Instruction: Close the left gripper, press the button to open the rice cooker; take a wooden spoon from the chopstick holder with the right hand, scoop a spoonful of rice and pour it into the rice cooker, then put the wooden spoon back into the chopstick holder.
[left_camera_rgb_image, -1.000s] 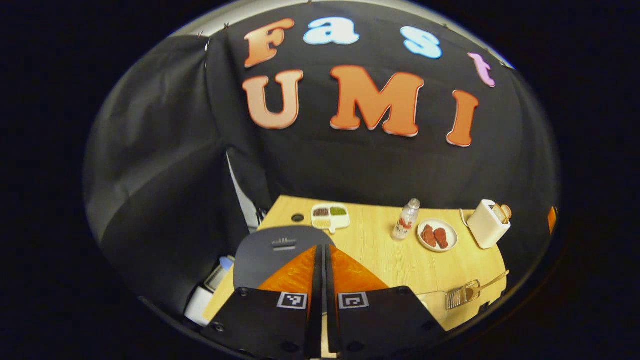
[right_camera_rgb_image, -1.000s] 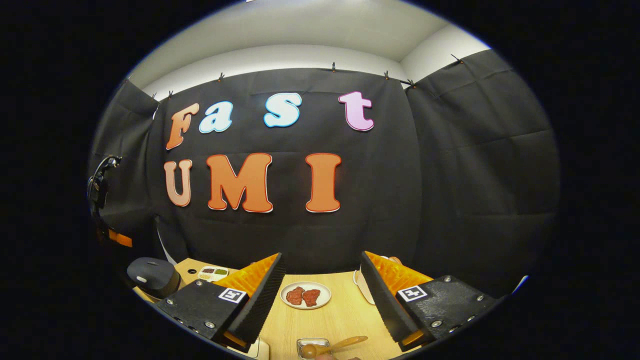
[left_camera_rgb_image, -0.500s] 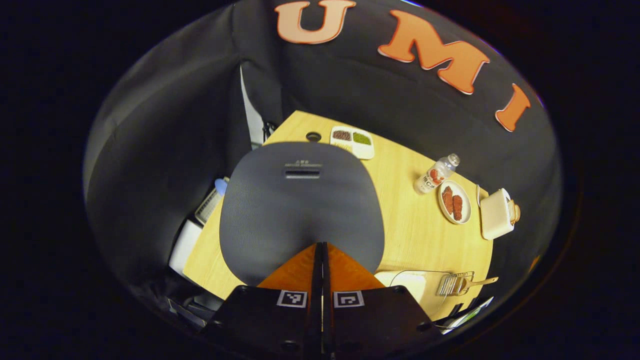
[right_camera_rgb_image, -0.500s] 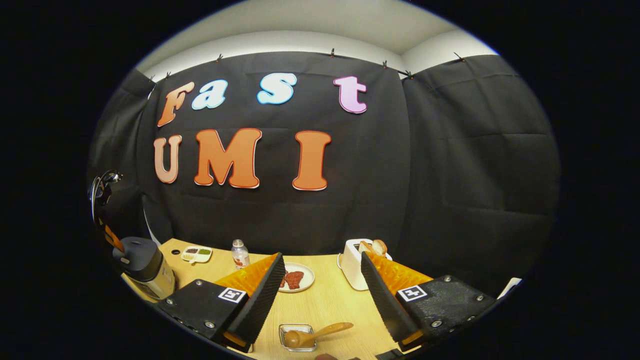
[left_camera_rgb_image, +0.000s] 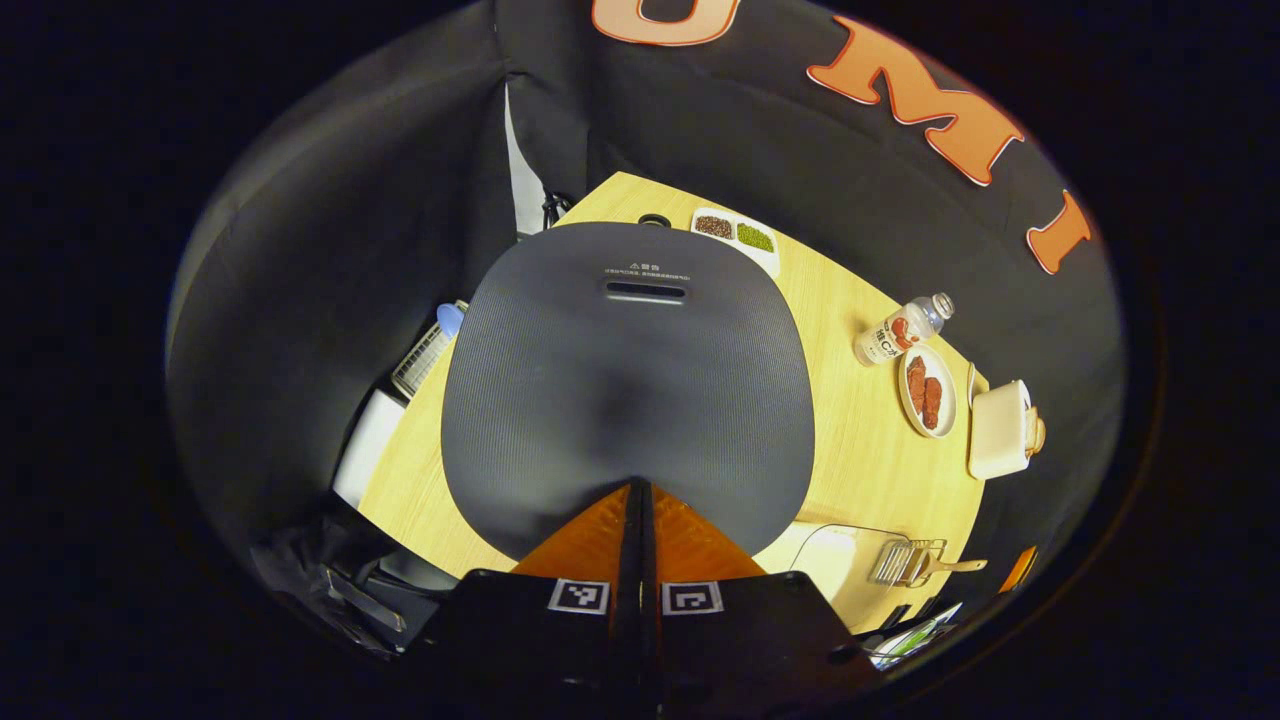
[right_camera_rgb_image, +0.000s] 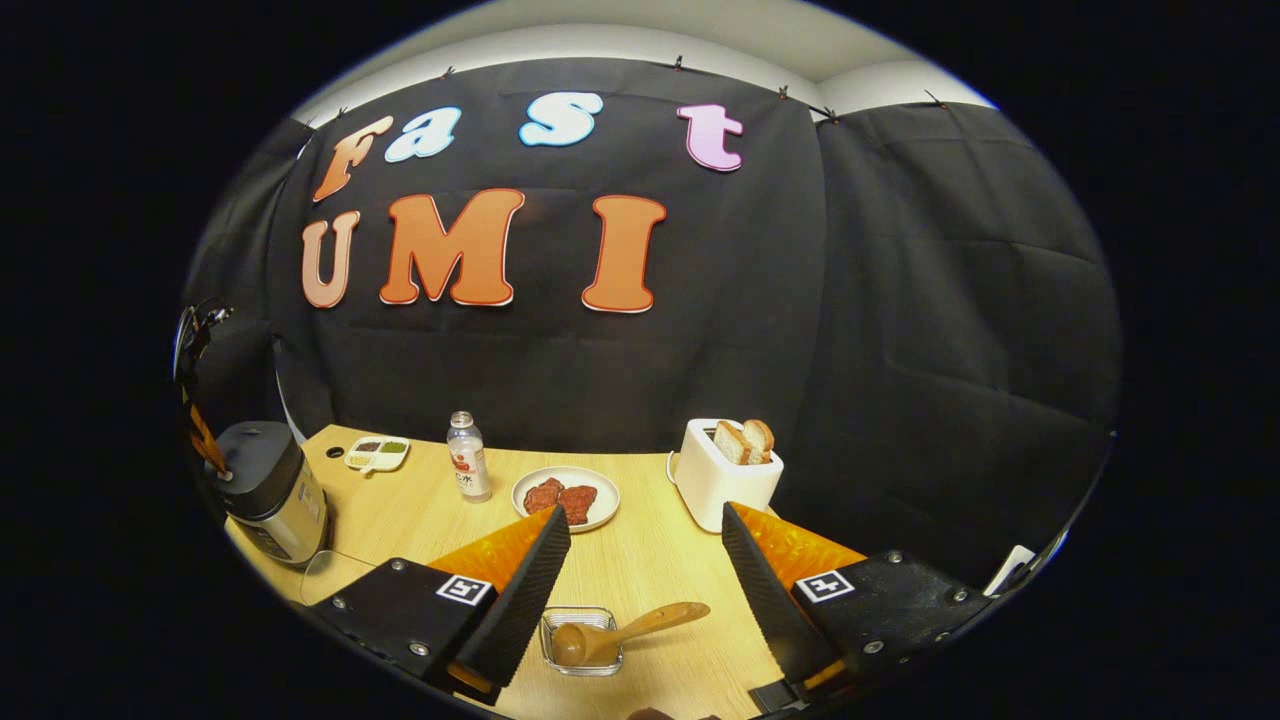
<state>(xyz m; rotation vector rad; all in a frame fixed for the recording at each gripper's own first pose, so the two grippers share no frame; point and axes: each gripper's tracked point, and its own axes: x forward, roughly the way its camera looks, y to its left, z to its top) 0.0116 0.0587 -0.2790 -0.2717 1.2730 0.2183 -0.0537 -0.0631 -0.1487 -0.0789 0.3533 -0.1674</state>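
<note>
The rice cooker (left_camera_rgb_image: 625, 390) has a dark grey lid that lies shut, seen from above in the left gripper view. My left gripper (left_camera_rgb_image: 637, 487) is shut with nothing in it, its tips over the lid's near edge. In the right gripper view the cooker (right_camera_rgb_image: 265, 490) stands at the far left of the table. The wooden spoon (right_camera_rgb_image: 625, 630) leans in the small chopstick holder (right_camera_rgb_image: 580, 645), bowl down and handle pointing right. My right gripper (right_camera_rgb_image: 645, 530) hangs open above and just behind it. The holder (left_camera_rgb_image: 905, 563) and a clear rice container (left_camera_rgb_image: 835, 560) sit right of the cooker.
On the wooden table (right_camera_rgb_image: 640, 560) stand a water bottle (right_camera_rgb_image: 467, 470), a plate of meat (right_camera_rgb_image: 565, 497), a white toaster (right_camera_rgb_image: 725, 470) with bread and a divided dish (right_camera_rgb_image: 375, 453) at the back left. Black cloth walls close in behind and on both sides.
My left gripper has tipped down and come closer to the cooker's lid, which now looms larger. The right gripper's view has tilted down, bringing the spoon and holder further up between its fingers.
</note>
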